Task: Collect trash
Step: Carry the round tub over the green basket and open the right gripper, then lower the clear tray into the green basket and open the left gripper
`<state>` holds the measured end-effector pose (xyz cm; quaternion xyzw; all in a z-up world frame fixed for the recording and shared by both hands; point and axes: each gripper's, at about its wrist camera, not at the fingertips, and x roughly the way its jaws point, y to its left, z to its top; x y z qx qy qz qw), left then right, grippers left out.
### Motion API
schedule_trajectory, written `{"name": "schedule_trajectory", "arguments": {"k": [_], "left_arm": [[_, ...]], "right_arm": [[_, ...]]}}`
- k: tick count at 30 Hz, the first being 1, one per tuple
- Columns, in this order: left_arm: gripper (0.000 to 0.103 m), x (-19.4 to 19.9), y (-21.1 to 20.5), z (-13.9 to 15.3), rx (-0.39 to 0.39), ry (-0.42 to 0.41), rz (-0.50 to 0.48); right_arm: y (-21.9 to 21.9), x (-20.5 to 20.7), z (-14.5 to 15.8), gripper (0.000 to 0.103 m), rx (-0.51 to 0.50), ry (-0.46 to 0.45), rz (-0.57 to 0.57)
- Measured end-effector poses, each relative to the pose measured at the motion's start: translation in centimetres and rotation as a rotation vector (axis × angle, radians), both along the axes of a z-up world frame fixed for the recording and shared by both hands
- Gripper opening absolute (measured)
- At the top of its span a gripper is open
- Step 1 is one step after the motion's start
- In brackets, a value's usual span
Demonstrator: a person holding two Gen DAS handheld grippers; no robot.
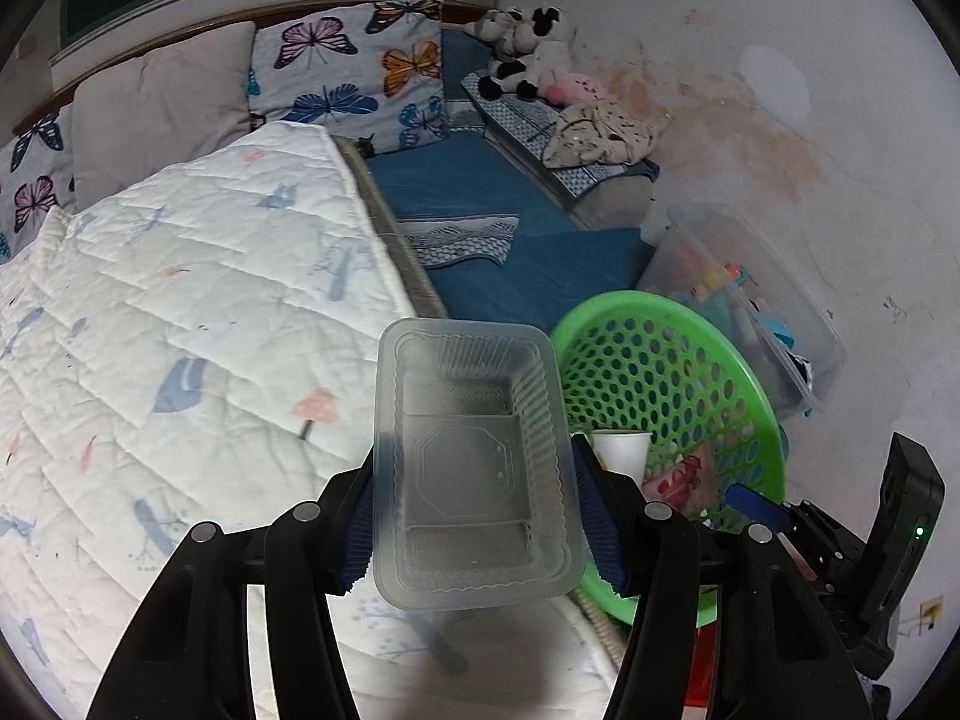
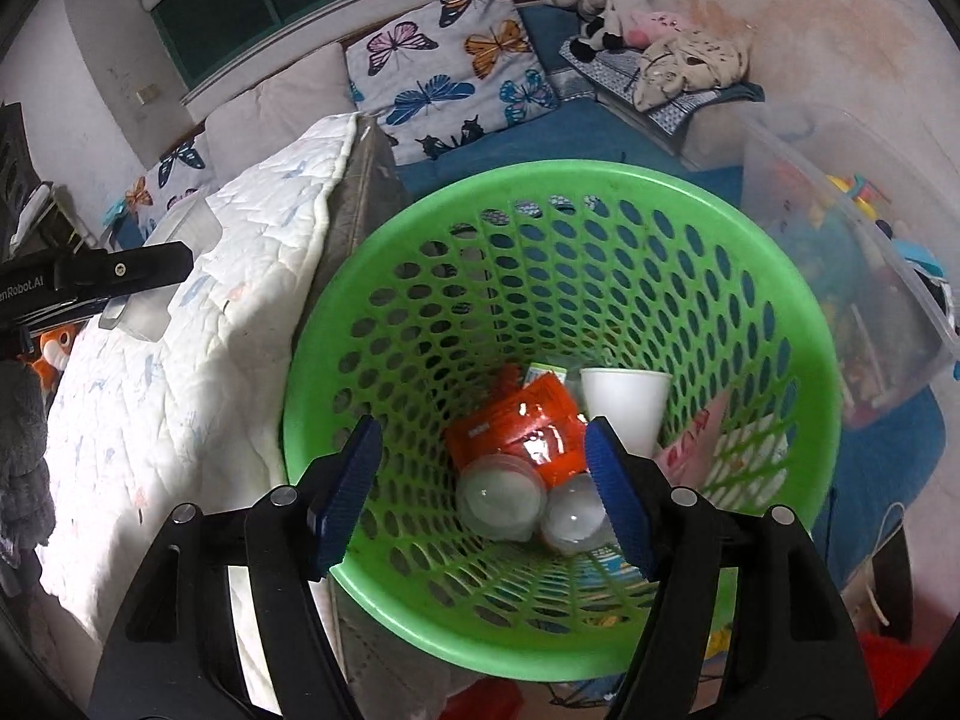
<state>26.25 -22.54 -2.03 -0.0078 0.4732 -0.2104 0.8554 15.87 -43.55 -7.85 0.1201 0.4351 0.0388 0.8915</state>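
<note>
Left hand-held gripper [image 1: 477,516] clamps clear tray [image 1: 474,462]; right [image 2: 483,492] agape, empty; "…enRobot.AI", perhaps.

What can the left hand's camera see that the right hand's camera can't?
Only the left wrist view shows the clear plastic tray open side up, squeezed in the left gripper.

Only the right wrist view shows the basket's bottom: an orange wrapper and two clear domed lids, under the empty, open right gripper.

Both show the green basket, the white paper cup, the quilt and the butterfly pillow.
</note>
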Motion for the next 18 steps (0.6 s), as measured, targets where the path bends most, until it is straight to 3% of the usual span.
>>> {"name": "schedule_trajectory", "arguments": {"k": [18], "left_arm": [[0.056, -1.1, -6.5, -2.2, -0.026, 0.077, -0.092]], "right_arm": [[-3.9, -4.0, 0.2, 0.081, 0.029, -0.006, -0.061]]}}
